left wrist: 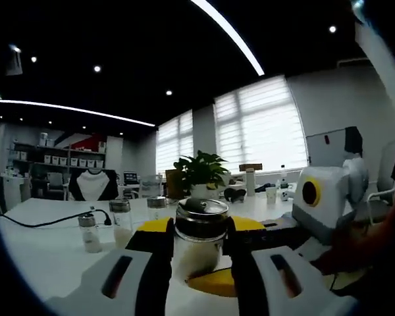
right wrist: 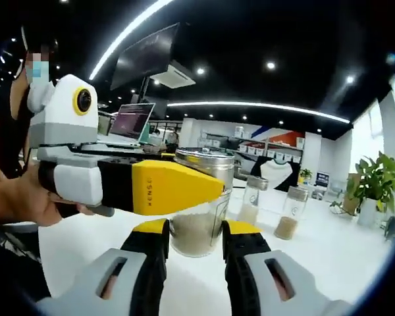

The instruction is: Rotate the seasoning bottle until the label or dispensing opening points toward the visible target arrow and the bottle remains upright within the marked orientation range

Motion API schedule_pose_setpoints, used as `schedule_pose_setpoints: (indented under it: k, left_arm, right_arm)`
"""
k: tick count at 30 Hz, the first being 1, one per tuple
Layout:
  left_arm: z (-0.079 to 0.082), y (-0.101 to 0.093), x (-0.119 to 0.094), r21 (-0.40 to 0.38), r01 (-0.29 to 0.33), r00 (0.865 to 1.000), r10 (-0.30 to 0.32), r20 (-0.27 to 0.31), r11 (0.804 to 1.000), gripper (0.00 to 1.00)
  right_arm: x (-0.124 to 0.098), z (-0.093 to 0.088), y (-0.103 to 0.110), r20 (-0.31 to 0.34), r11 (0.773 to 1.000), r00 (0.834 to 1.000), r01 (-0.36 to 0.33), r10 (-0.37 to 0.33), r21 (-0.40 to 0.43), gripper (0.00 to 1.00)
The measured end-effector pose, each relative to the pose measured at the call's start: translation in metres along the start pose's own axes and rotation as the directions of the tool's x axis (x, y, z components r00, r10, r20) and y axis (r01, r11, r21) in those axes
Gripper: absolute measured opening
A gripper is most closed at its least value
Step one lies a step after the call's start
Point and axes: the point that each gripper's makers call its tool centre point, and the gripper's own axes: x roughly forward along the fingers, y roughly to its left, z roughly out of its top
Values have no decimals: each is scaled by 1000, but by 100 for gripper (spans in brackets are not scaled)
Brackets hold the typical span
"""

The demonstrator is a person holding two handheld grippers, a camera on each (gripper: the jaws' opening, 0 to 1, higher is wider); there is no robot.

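- My left gripper [left wrist: 199,263] and right gripper [right wrist: 195,253] both clamp the seasoning bottle [right wrist: 201,197], which stands upright on the white table [left wrist: 46,250].
- I should twist slowly around its vertical axis, keeping it level.
- I can't make out any label, target arrow or marked range.
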Motion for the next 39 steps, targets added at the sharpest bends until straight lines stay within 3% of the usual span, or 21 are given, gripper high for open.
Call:
schedule_pose_setpoints:
  k: [2,7,10,14,17,19,25,27,28,31,35,36,39]
  left_arm:
    - [0,2,-2,-24,27,1000,-27,3,999,34]
    - [6,-7,-8,-43,154,988,-153,19,987,33]
    - [9,-18,-12,-23,258,966,-258,11,966,33]
    - [16,-27,-18,-103,355,935,-353,37,929,33]
    - [22,-36,-25,-146,465,886,-459,73,873,33]
    - [22,-40,-28,-147,501,865,-496,75,853,33]
    - [21,-44,-27,-123,486,874,-482,59,866,34]
    - [25,-43,-24,-143,460,888,-451,90,877,34]
    - [24,-41,-22,-138,433,901,-424,90,891,34]
    - [19,-36,-19,-78,376,926,-372,60,923,34]
    - [13,-28,-12,-57,293,956,-292,32,954,35]
    - [11,-23,-9,-48,251,968,-250,26,967,35]
    - [6,-18,-4,-21,172,985,-172,0,985,35]
  right_arm:
    - [0,1,1,24,998,998,-61,62,-20,30]
    - [-7,9,9,102,978,978,-189,180,88,30]
    - [-12,13,16,132,960,959,-264,251,94,30]
    - [-21,23,25,196,926,921,-362,338,103,31]
    - [-28,30,34,235,899,889,-425,393,103,32]
    - [-29,31,38,234,891,881,-442,410,104,32]
    - [-26,31,40,224,892,894,-424,387,153,31]
    - [-25,33,38,229,896,903,-407,365,177,31]
    - [-25,33,37,225,899,907,-398,356,182,31]
    - [-18,26,29,161,941,945,-308,285,142,31]
    - [-12,20,24,113,961,970,-230,214,154,31]
    - [-9,18,20,99,969,980,-186,172,162,31]
    - [-4,12,11,59,987,995,-85,78,138,31]
